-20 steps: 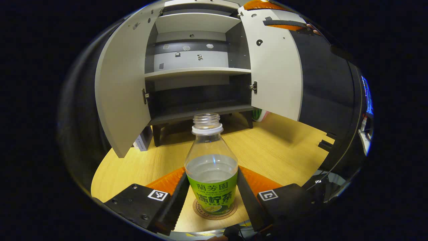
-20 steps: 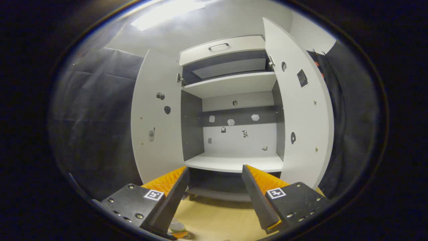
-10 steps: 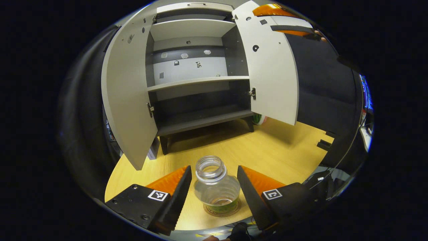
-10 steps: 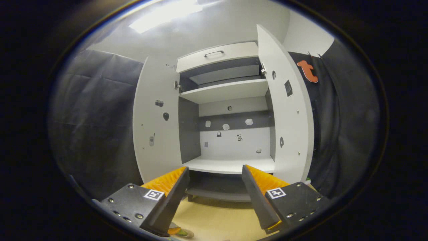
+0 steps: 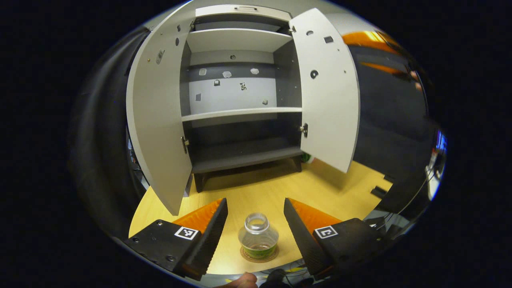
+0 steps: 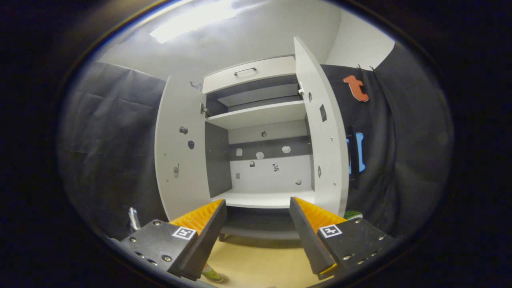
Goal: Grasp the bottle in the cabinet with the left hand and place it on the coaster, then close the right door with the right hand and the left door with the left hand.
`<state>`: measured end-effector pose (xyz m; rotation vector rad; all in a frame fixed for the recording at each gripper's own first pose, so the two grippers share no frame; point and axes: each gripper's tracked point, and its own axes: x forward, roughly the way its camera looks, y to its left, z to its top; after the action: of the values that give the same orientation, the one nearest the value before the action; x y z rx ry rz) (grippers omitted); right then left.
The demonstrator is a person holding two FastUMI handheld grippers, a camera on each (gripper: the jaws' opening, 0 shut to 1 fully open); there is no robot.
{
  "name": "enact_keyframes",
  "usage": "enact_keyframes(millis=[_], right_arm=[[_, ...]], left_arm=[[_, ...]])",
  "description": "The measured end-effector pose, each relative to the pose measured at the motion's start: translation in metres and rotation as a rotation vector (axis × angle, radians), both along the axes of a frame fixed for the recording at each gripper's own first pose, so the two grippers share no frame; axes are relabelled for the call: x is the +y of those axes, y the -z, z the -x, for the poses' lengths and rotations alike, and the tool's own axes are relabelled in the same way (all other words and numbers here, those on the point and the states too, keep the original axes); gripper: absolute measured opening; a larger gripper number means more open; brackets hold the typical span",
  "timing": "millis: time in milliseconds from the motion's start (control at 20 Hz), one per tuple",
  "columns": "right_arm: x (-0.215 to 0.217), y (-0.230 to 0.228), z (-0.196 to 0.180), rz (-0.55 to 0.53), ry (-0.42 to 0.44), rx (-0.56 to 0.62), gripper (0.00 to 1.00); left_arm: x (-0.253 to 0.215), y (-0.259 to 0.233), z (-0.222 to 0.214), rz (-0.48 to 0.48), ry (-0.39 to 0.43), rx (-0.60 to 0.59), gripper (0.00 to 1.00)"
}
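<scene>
Bottle (image 5: 258, 238): upright on coaster (image 5: 251, 258), before the cabinet (image 5: 240, 100), freed for door closing.
Left gripper (image 5: 255, 224): jaws apart, above the bottle.
Right gripper (image 6: 258, 228): jaws apart, empty, facing right door (image 6: 322, 140).

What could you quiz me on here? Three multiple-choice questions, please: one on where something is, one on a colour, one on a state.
1. Where does the bottle stand?
A. On the middle shelf of the cabinet
B. On the coaster on the table
C. On its side on the floor

2. What colour is the bottle's label?
A. Green
B. Red
C. Blue

3. How are the cabinet doors?
A. Both closed
B. One closed
C. Both open

Answers:
1 B: the bottle stands upright on the round coaster, below the left gripper, whose jaws stand apart.
2 A: a green band wraps its lower part.
3 C: the left door and the right door both stand swung out.
</scene>
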<state>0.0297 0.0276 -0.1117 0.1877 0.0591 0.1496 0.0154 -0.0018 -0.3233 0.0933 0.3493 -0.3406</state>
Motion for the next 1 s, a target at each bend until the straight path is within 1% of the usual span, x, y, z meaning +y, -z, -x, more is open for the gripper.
enact_keyframes(millis=[100, 200, 350, 400, 450, 500, 600, 650, 700, 750, 800, 850, 900, 950, 1000], right_arm=[[-0.011, -0.004, 0.001, 0.003, 0.019, -0.01, 0.96], [-0.022, -0.011, 0.002, -0.002, 0.036, -0.024, 0.96], [-0.047, -0.024, -0.001, 0.011, 0.074, -0.043, 0.96], [-0.058, -0.027, -0.003, 0.02, 0.093, -0.047, 0.93], [-0.07, -0.032, -0.003, 0.031, 0.115, -0.054, 0.96], [-0.08, -0.038, -0.004, 0.034, 0.132, -0.07, 0.96], [-0.096, -0.047, -0.008, 0.024, 0.137, -0.088, 0.94], [-0.108, -0.049, -0.009, 0.02, 0.146, -0.087, 0.94], [-0.121, -0.05, -0.011, 0.017, 0.166, -0.083, 0.96], [-0.136, -0.051, -0.014, 0.019, 0.193, -0.074, 0.96], [-0.154, -0.051, -0.016, 0.024, 0.23, -0.068, 0.94], [-0.17, -0.051, -0.019, 0.032, 0.261, -0.065, 0.93], [-0.184, -0.052, -0.022, 0.036, 0.279, -0.066, 0.96], [-0.197, -0.054, -0.026, 0.039, 0.289, -0.068, 0.96], [-0.21, -0.056, -0.032, 0.044, 0.299, -0.067, 0.96]], left_arm=[[-0.004, -0.039, -0.007, 0.046, -0.003, -0.03, 0.92], [-0.003, -0.079, -0.017, 0.069, -0.012, -0.073, 0.92], [-0.003, -0.133, -0.027, 0.069, -0.01, -0.105, 0.92], [-0.002, -0.149, -0.03, 0.065, -0.011, -0.123, 0.92], [-0.001, -0.169, -0.034, 0.063, -0.012, -0.147, 0.92], [-0.002, -0.187, -0.037, 0.065, -0.004, -0.174, 0.92], [-0.002, -0.219, -0.043, 0.075, -0.002, -0.216, 0.91], [-0.003, -0.233, -0.044, 0.075, -0.002, -0.219, 0.93], [-0.003, -0.244, -0.045, 0.08, -0.001, -0.225, 0.93], [-0.006, -0.256, -0.047, 0.085, 0.012, -0.228, 0.96], [-0.009, -0.265, -0.05, 0.09, 0.021, -0.234, 0.98], [-0.011, -0.273, -0.053, 0.092, 0.032, -0.239, 0.97], [-0.009, -0.277, -0.055, 0.089, 0.025, -0.238, 0.95], [-0.006, -0.284, -0.058, 0.088, 0.024, -0.253, 0.95], [-0.007, -0.291, -0.061, 0.086, 0.023, -0.263, 0.98]])
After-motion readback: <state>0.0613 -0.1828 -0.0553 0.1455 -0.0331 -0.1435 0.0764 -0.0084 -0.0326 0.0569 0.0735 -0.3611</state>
